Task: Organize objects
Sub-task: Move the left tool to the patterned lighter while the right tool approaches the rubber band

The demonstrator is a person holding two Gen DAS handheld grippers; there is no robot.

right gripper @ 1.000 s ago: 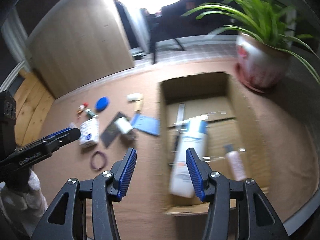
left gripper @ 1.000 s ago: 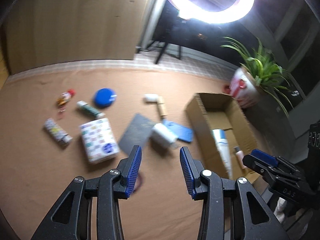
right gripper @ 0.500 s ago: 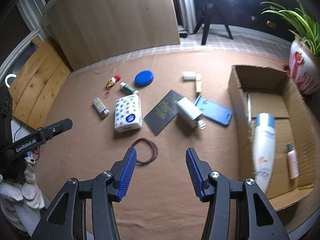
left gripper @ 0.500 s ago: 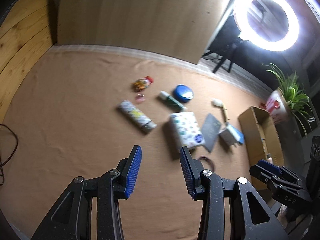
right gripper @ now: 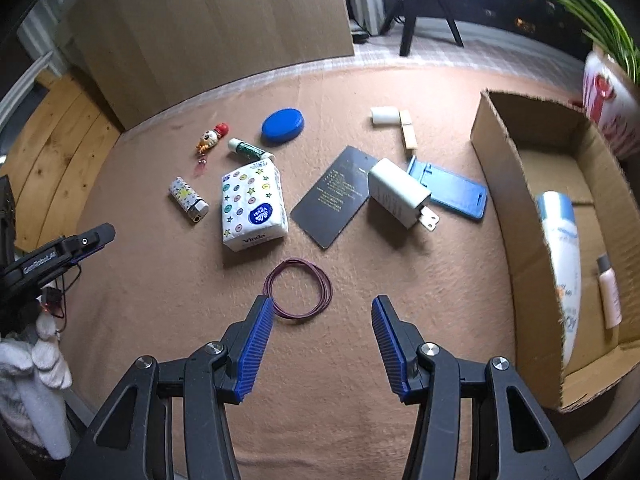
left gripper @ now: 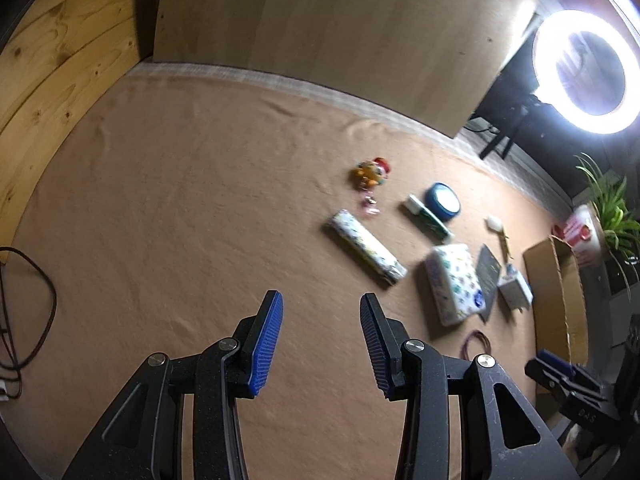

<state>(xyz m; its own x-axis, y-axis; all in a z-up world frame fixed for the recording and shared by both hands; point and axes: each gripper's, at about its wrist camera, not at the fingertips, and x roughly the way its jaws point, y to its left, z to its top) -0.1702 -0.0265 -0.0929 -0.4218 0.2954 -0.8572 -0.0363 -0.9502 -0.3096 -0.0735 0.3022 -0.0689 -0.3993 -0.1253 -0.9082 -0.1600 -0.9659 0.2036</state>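
Right wrist view: purple looped hair tie (right gripper: 298, 291), flat on brown cloth (right gripper: 160, 300).

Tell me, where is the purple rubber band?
In the right wrist view, the purple rubber band lies flat on the brown cloth, just below the tissue pack.

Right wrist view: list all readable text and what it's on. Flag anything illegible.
"Vinda" on the tissue pack, front edge; the blue round logo above it is too small to read.
"GenRobot.AI" on the left claw, along its arm.
Black card: lines of gold print, too small to read.
White bottle in the cardboard box: blue lettering, cut off and unreadable.
Lighter: pattern only, no text.
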